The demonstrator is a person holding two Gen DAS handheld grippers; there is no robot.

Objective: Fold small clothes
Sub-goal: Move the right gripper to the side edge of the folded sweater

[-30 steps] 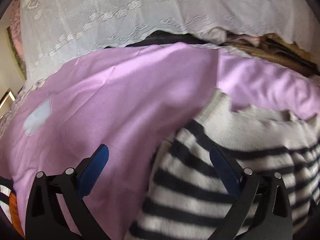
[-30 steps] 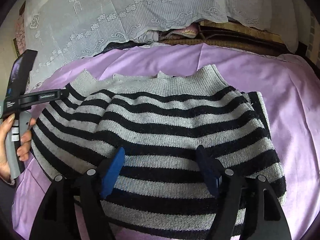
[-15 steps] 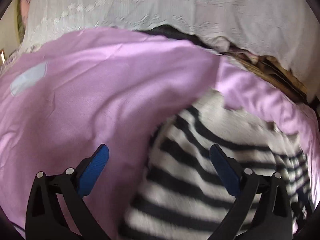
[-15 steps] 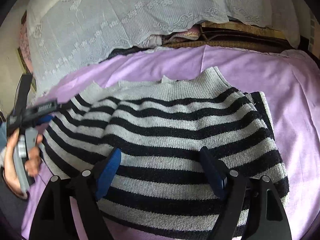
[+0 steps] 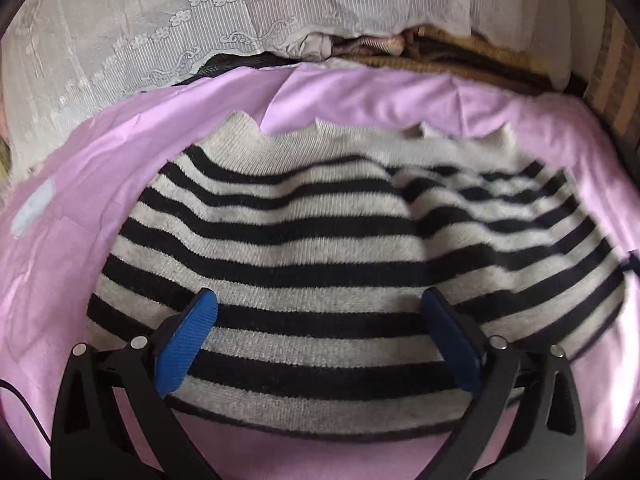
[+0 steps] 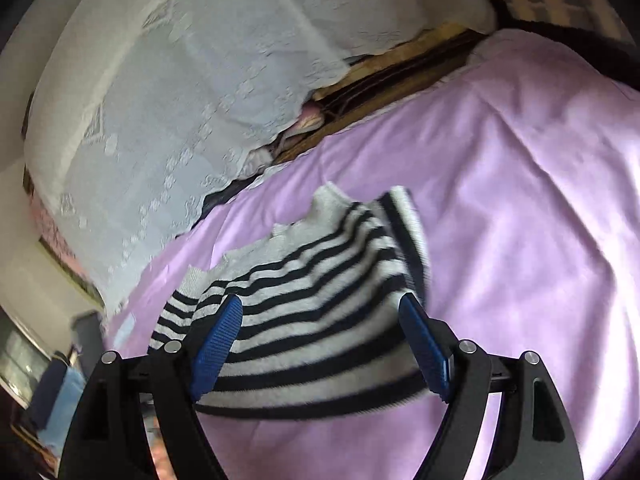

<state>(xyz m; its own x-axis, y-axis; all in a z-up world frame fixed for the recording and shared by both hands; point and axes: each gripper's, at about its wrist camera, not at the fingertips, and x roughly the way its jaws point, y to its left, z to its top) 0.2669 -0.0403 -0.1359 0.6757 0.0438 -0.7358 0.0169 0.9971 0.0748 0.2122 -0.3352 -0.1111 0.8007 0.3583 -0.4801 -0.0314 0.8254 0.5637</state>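
Left wrist view first: we are looking down on the striped sweater (image 5: 320, 232), grey with black bands, lying on the lilac sheet (image 5: 100, 200) of the bed, its ribbed edge toward the lace cover (image 5: 160, 40) at the back. It looks already doubled over, with a second striped layer showing along its right side, so we judge the fold to be partway done, the garment a compact block but not yet a tidy small one. Our left tool (image 5: 320, 320) hangs over the near hem with its blue pads (image 5: 188, 344) spread wide and nothing pinched between them; whether the tips brush the knit we cannot tell. From the right wrist view the picture is tilted, and the sweater (image 6: 304, 312) sits in the middle of the sheet (image 6: 520, 200). Our right tool (image 6: 320, 332) is released too, jaws apart and empty, poised over the near edge. Neither tool has hold of cloth, so we read this as a moment between grasps. Next, as we see it, each tool needs to drop onto a near corner, pinch through all the layers at once, and carry that edge toward the ribbed end. Thick knit can slip from the pads, so a deep bite matters.
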